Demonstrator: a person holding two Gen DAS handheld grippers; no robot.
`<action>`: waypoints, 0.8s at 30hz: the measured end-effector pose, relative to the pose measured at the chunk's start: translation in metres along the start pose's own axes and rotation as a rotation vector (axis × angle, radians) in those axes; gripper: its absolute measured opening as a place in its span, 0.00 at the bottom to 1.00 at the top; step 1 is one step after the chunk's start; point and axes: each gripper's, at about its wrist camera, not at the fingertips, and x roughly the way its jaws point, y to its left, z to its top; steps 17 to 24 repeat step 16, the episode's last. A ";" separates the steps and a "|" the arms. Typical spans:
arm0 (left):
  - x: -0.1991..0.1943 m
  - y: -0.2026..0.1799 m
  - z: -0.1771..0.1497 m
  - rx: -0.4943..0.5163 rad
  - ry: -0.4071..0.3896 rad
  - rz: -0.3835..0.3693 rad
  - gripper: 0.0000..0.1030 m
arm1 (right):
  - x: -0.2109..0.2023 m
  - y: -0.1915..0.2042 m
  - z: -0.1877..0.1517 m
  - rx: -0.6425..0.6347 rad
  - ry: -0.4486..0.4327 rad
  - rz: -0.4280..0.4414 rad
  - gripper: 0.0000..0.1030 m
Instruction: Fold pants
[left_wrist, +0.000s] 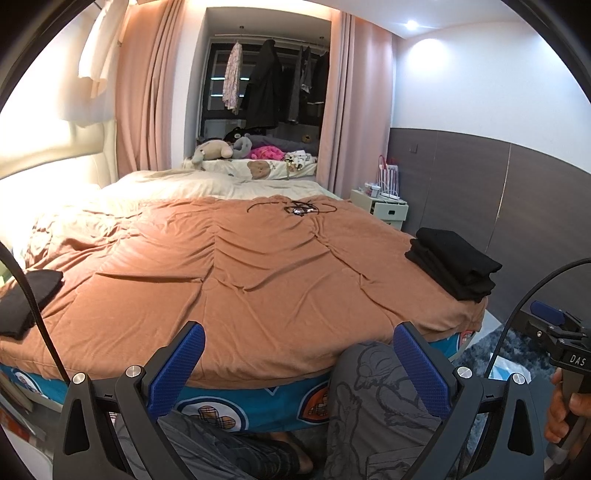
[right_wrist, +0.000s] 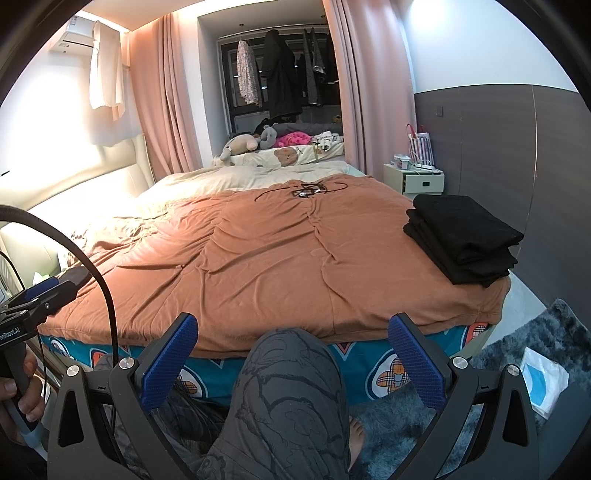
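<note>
Your bed (left_wrist: 258, 266) lies broad and bare under its orange cover, so any pants you drag across it may ruck that loose cloth and spoil the fold. The folded black stack (right_wrist: 461, 240) sits at the bed's right edge; a careless brush could tip it off. Only the left wrist view shows the unfolded-looking black garment (left_wrist: 26, 299) on the left edge, likely your next pants; the right wrist view hides most of it behind your other tool. Your left gripper (left_wrist: 299, 358) and right gripper (right_wrist: 295, 354) both hang short of the bed, jaws wide apart, holding nothing.
</note>
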 end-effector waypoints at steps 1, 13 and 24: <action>0.000 -0.001 0.001 0.001 -0.001 0.001 1.00 | 0.000 0.000 0.000 0.000 0.000 -0.001 1.00; -0.007 -0.005 0.004 0.001 -0.013 0.002 1.00 | 0.000 -0.002 0.000 0.000 0.004 -0.002 1.00; -0.008 -0.006 0.004 0.000 -0.013 0.001 1.00 | 0.000 -0.002 0.001 -0.001 0.006 -0.004 1.00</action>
